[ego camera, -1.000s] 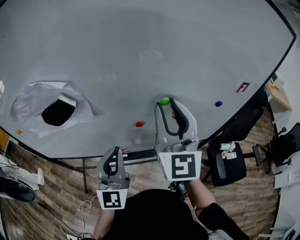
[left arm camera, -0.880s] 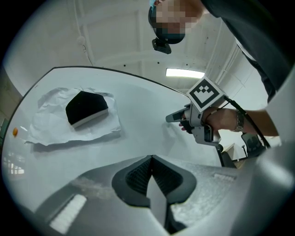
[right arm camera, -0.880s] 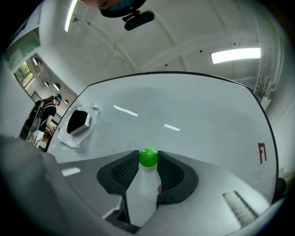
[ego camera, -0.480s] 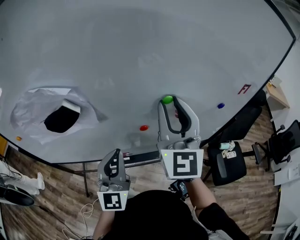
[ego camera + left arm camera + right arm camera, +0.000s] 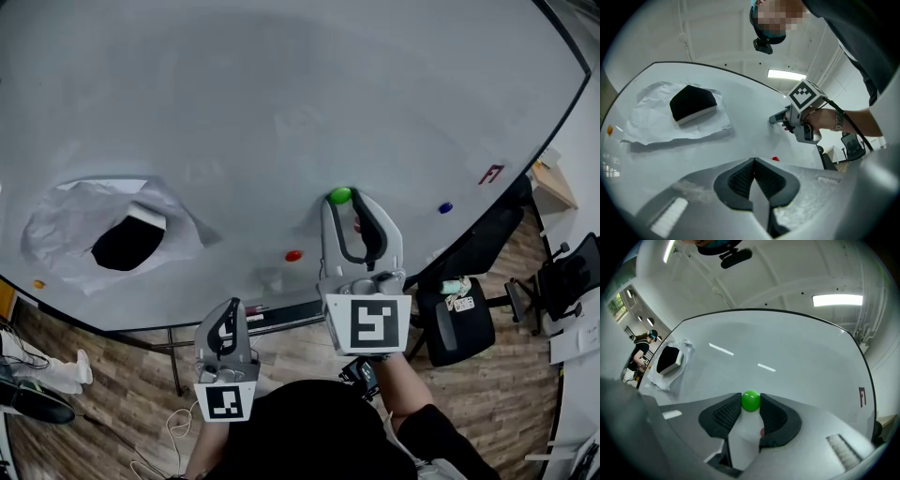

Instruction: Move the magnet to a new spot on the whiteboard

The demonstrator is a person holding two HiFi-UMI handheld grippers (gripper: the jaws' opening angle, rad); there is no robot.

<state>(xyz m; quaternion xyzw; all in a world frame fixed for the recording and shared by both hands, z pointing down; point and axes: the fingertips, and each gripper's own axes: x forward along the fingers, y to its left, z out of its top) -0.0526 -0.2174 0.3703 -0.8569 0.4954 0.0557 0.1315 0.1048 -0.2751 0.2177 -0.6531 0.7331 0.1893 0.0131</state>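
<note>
Closest to me, my left gripper (image 5: 229, 307) hangs below the board's edge with its jaws pressed together and nothing between them. Further out, my right gripper (image 5: 341, 201) reaches up to the whiteboard (image 5: 281, 94), its pads clamped on either side of the green magnet (image 5: 340, 195), which sits against the board near its lower middle. A red magnet (image 5: 293, 255) lies down to its left and a blue magnet (image 5: 445, 207) off to its right. Far left, a black eraser (image 5: 127, 242) rests on crumpled paper (image 5: 61, 220).
</note>
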